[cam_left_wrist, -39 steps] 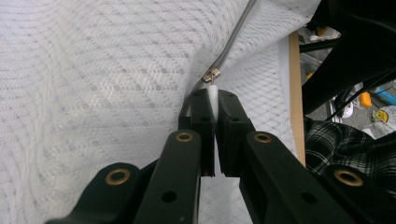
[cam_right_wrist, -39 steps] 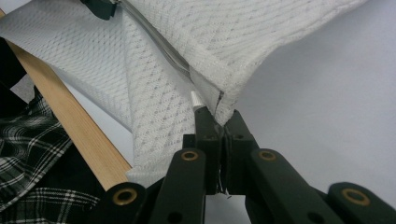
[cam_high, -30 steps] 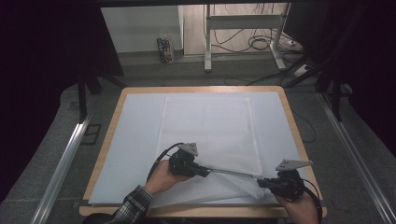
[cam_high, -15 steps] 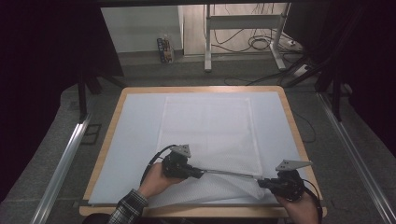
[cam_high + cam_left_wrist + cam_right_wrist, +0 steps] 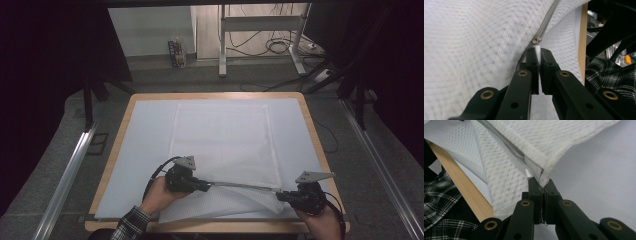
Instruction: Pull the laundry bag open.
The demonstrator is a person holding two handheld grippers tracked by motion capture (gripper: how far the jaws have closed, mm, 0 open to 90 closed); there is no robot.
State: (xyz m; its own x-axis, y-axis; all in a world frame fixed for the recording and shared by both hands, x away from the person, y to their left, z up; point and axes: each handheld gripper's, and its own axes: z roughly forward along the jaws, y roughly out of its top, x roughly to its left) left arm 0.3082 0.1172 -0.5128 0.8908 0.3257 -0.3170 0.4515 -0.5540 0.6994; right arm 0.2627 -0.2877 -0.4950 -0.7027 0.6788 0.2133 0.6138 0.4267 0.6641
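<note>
- White mesh zippered laundry bag (image 5: 225, 140) lies mid-table, its near edge lifted and its grey zipper (image 5: 240, 185) pulled taut.
- Left gripper (image 5: 538, 53) pinches the zipper pull; right gripper (image 5: 539, 185) clamps the bag's right corner.
- Zipping step: next, draw the slider steadily along, keeping the corner anchored.

A mesh laundry bag (image 5: 225, 142) lies flat in the middle of the table (image 5: 125, 112). At its near edge, the left gripper (image 5: 206, 187) and right gripper (image 5: 280, 196) hold the zipper (image 5: 240, 185) taut between them.

Both grippers (image 5: 209, 186) (image 5: 278, 195) stretch the mesh bag's (image 5: 225, 145) zipper edge (image 5: 242, 186).
</note>
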